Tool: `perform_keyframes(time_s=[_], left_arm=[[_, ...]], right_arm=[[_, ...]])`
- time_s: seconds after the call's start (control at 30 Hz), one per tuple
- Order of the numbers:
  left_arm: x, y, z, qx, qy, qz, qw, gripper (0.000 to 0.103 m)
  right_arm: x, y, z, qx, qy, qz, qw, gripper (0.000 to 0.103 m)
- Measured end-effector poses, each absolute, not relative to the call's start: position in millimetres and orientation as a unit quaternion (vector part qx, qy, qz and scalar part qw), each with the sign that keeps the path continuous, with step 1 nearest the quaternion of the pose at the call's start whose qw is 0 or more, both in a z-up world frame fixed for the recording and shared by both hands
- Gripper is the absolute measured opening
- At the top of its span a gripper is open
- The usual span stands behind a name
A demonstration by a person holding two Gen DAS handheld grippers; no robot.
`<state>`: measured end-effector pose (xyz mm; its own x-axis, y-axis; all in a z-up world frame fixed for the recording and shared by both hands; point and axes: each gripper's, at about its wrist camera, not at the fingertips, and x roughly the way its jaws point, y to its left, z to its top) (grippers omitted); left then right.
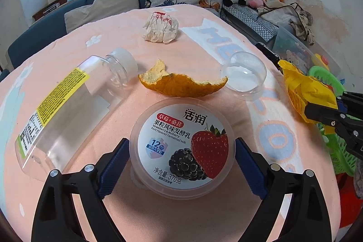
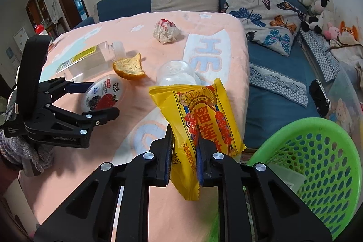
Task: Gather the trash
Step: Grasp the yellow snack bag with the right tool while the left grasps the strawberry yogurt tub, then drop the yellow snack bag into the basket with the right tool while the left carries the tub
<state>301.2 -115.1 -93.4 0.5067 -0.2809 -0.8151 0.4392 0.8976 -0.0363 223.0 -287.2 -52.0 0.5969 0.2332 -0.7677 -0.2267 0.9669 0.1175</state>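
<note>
Right wrist view shows our right gripper (image 2: 185,158) pinching a yellow snack wrapper (image 2: 199,126), which stands lifted between the pads just left of the green plastic basket (image 2: 317,165). Left of the wrapper, our left gripper (image 1: 181,165) is spread wide around a yogurt cup (image 1: 182,146) with a strawberry and mulberry lid; the blue pads sit at its sides, and we cannot tell whether they press it. Beyond the cup on the pink blanket (image 1: 109,37) lie an orange peel (image 1: 181,84), a clear dome lid (image 1: 246,74) to its right and an empty clear bottle (image 1: 68,106) to its left. Farther back rests a crumpled paper ball (image 1: 161,27).
</note>
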Motion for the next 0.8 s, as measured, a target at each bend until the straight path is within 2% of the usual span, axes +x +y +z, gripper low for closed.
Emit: perform_keyframes(time_s=[0.8], left_arm=[[239,-88,-30,0.051,0.391,-0.22,0.892,0.087]], right_arm=[[166,-280,-14,0.014,0.386,0.132,0.913,0.014]])
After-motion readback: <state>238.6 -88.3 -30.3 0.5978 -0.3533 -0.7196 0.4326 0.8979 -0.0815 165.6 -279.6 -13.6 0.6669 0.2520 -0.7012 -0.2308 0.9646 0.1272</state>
